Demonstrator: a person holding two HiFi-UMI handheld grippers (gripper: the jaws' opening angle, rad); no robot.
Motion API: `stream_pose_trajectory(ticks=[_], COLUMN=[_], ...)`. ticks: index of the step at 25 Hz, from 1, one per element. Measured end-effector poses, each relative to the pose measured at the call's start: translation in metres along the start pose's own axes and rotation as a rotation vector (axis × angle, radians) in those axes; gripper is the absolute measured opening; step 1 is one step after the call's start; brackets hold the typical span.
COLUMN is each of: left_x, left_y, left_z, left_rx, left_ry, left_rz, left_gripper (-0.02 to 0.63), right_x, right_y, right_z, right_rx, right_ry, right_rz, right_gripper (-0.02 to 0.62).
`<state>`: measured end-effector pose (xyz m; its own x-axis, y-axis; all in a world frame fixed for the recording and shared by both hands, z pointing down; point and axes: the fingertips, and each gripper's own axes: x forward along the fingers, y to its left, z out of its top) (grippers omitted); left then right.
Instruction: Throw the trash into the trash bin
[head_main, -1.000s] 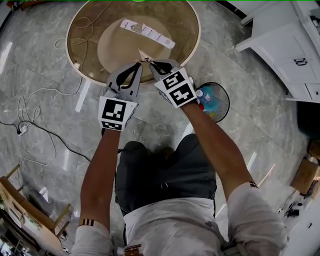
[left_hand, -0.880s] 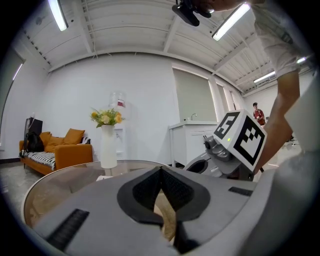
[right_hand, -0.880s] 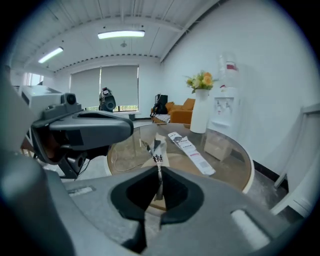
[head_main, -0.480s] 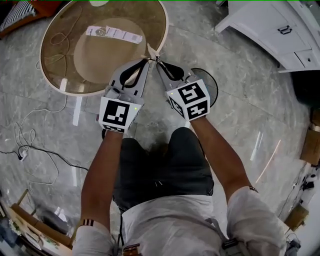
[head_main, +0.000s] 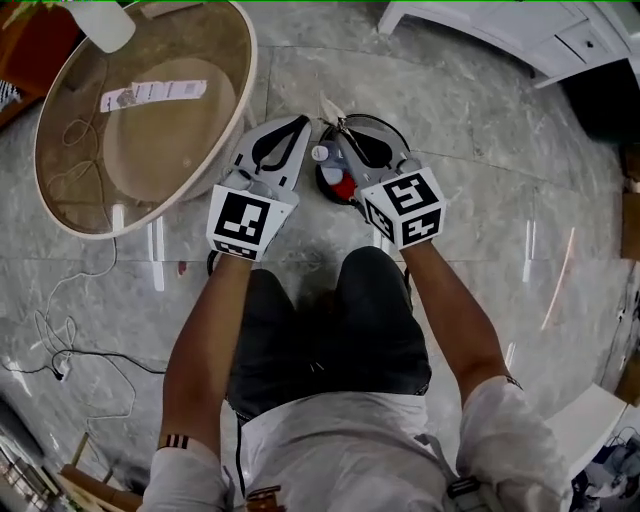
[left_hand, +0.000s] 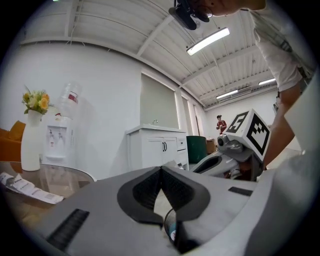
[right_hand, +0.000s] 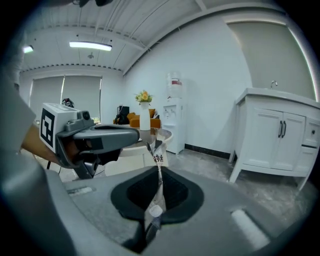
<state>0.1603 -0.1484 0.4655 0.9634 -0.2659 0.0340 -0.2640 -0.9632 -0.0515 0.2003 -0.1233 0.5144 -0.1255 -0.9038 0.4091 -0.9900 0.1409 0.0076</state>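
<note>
Head view: grippers at the trash bin (head_main: 388, 128), 12 o'clock.
On the right gripper (head_main: 338, 122), jaws clench a wrapper strip (right_hand: 158, 159); left gripper (head_main: 303, 121) jaws pressed together, empty.

The room is lit brightly and evenly from above by ceiling strip lights (left_hand: 207, 41), which are blown out to white bars in both gripper views. In the head view, pale streaks of glare are thrown back by the polished floor (head_main: 480, 120) and the glass table (head_main: 60, 150), and only faint, soft shadows are cast. Both gripper views are ringed by a black vignette, and straight lines are bowed near the edges. The left gripper (left_hand: 161, 168), right gripper (right_hand: 159, 171) and wrapper (right_hand: 159, 159) are rendered soft up close.
</note>
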Motion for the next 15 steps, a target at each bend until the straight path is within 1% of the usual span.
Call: stream_pose_trajectory(ticks=[4, 9, 15], left_x=[0.023, 0.045, 0.059], left_y=[-0.013, -0.023, -0.033], left_z=[-0.014, -0.028, -0.063], left_rx=[0.02, 0.038, 0.038], left_ry=[0.013, 0.001, 0.0], left_rz=[-0.048, -0.09, -0.103], left_gripper=[-0.002, -0.002, -0.002], right_x=[-0.011, -0.011, -0.002], right_y=[-0.026, -0.056, -0.08], right_z=[-0.024, -0.055, -0.106], right_rx=[0.018, 0.022, -0.007], right_ry=[0.015, 0.054, 0.141], right_rz=[-0.032, -0.066, -0.071], right_gripper=[0.006, 0.008, 0.009])
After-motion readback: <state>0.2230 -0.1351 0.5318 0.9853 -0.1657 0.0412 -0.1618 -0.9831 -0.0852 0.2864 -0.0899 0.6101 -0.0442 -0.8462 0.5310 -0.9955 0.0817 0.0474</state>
